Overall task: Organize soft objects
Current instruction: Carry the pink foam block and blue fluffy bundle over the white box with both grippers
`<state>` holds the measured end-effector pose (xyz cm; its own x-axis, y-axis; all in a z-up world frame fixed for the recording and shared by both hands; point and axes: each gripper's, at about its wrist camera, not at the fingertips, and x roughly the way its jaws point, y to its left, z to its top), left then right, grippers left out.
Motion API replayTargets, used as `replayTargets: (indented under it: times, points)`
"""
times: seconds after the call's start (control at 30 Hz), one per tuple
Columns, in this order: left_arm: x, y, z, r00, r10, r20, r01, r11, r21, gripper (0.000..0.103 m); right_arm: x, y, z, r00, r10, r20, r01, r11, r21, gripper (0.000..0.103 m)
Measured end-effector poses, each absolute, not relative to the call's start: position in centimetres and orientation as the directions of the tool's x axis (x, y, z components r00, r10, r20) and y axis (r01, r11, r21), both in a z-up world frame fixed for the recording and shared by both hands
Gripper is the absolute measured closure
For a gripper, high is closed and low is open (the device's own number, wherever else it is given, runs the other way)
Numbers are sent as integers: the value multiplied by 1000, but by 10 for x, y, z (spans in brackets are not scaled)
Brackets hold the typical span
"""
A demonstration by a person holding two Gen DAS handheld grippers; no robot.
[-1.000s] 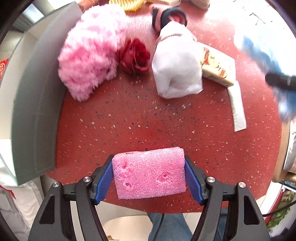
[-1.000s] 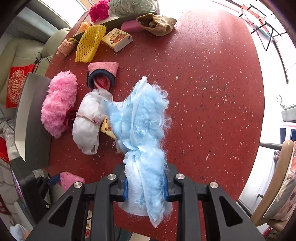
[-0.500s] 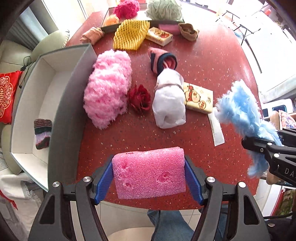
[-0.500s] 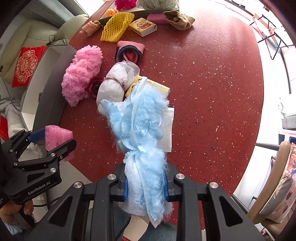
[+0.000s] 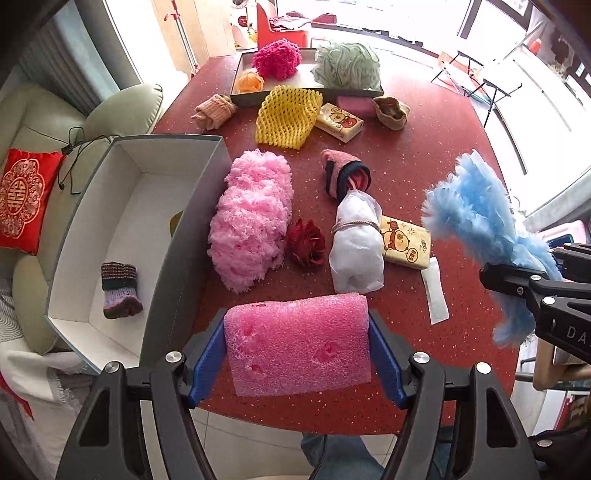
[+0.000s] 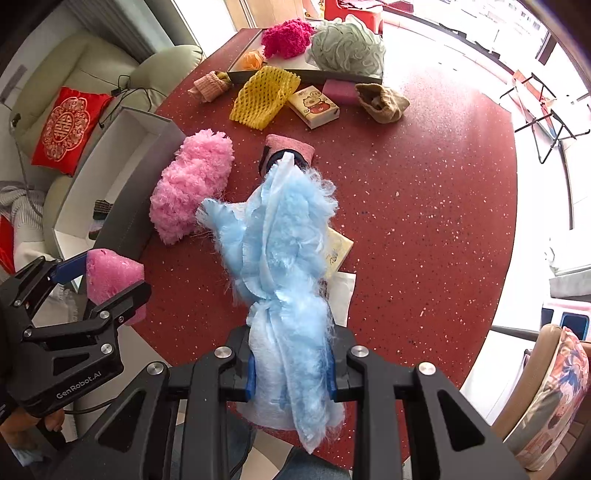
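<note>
We see strong daylight from the tall windows (image 5: 424,22) at the far side, blown out to white. The speckled red tabletop (image 6: 424,192) shows glare there. Fisheye bending curves the edges; corners go black. Focus stays sharp, shadows soft.

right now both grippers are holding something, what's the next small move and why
Probably carry the left gripper toward the grey box beside it: it grips the pink foam clear of the table, and the box, open-topped, holds only a knitted sock.
</note>
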<state>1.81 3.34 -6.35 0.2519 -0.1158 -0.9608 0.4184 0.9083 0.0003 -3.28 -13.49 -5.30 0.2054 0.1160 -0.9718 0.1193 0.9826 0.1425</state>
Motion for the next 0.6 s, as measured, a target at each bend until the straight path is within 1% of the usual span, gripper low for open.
replayTargets:
  times: [0.6]
  points:
    - [38,79,-57,310,-102,-945,293,956,-7,31,-7,-95,-36,234,72,-970,15,997,78,74]
